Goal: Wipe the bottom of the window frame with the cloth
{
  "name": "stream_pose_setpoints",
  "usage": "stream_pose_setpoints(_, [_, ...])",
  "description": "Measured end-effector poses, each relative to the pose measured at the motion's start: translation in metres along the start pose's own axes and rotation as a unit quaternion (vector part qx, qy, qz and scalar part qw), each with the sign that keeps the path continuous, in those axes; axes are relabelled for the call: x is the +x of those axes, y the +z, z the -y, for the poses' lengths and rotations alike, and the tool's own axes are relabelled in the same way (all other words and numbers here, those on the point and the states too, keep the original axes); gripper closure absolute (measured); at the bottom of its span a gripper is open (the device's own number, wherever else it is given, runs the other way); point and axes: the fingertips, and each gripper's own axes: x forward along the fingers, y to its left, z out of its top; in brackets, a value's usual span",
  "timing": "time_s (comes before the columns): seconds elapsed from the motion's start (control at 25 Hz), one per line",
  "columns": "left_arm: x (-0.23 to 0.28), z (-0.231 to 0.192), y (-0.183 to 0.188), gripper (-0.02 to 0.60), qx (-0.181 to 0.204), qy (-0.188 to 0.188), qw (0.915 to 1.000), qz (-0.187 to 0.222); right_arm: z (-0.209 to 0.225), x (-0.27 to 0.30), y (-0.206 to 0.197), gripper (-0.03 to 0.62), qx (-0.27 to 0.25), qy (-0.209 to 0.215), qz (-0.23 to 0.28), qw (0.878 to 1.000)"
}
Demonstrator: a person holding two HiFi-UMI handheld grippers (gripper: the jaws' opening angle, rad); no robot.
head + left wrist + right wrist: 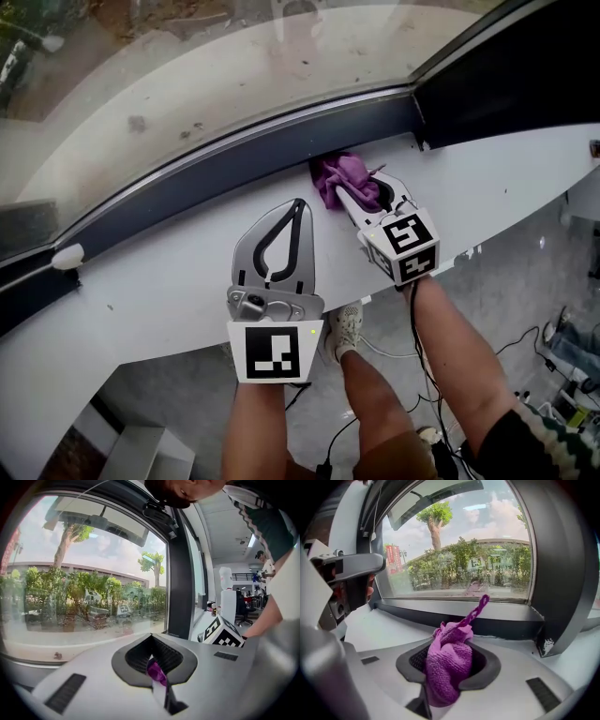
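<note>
Purple knitted cloth (446,665), bunched, in right gripper (360,199)

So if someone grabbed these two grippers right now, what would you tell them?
Right gripper: shut on the purple cloth, which is bunched up beside the dark bottom frame strip, near its right corner.
Left gripper: jaws together, over the white sill. A tiny purple bit shows between them; unclear what.
Done: cloth gripped and at the frame.
Left: wipe along the strip. How much is already wiped can't be judged.
</note>
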Motion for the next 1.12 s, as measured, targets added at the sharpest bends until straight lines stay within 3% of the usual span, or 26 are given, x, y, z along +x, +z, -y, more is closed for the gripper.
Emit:
stream_pose_setpoints(0.8, [0.052, 0.076, 0.005, 0.574, -0.009, -0.036, 0.9992, 0.015, 0.132, -0.052, -0.035, 0.447, 0.028, -0.121, -0.030, 0.992])
stream_pose_setpoints(1.12, [0.059, 0.094, 0.005, 0.573, -0.014, -0.045, 0.9989, 0.003, 0.133, -0.056, -0.039, 0.447, 0.031, -0.107, -0.028, 0.993])
